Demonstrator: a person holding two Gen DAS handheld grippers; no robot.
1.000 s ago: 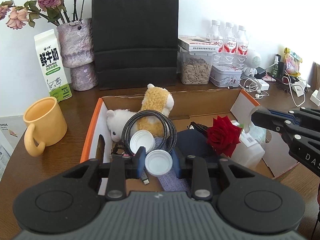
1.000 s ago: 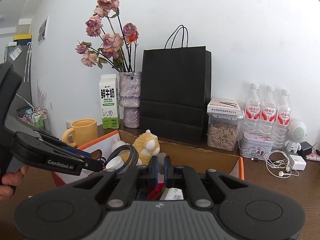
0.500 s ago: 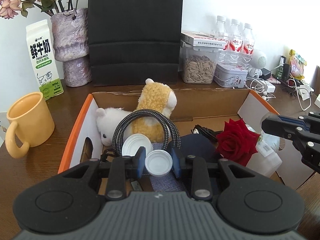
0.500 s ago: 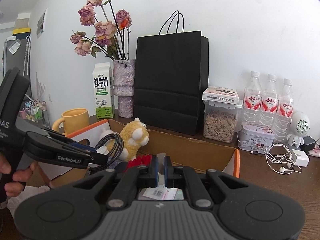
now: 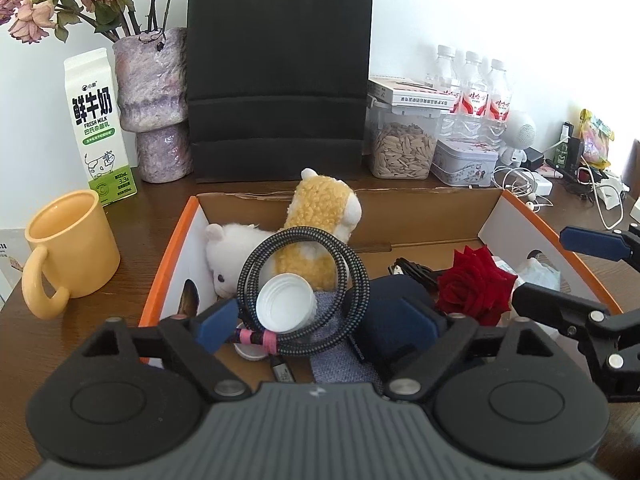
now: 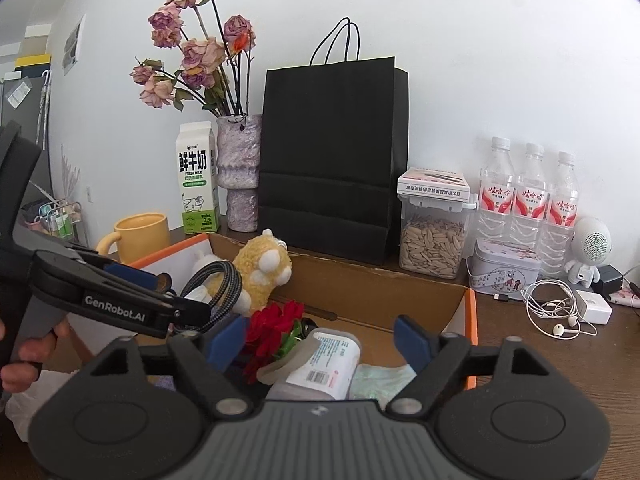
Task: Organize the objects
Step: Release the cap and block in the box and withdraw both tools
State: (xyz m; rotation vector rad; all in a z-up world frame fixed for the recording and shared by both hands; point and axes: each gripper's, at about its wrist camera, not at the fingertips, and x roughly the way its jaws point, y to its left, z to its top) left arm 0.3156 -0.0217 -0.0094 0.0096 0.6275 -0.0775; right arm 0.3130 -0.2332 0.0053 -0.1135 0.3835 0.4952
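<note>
Box (image 5: 520,216), open-topped cardboard with orange edges, sits on the brown surface (image 5: 132,216) before a black bag (image 5: 280,80); it already holds the sorted things. Inside lie two plush toys (image 5: 320,216), a coiled cable (image 5: 304,280), a red rose (image 5: 476,284), a plastic bottle (image 6: 320,364) and a white cap (image 5: 284,300). Left tool (image 5: 324,320) hangs over the cable with jaws opening wide, nothing between them pressed. Right tool (image 6: 320,340) over the bottle is likewise opening, gripping nothing. Risk, as I judge it: the cap rests tilted on the coil and may roll under it; a spread finger could snag the cable loop when lifted out.
</note>
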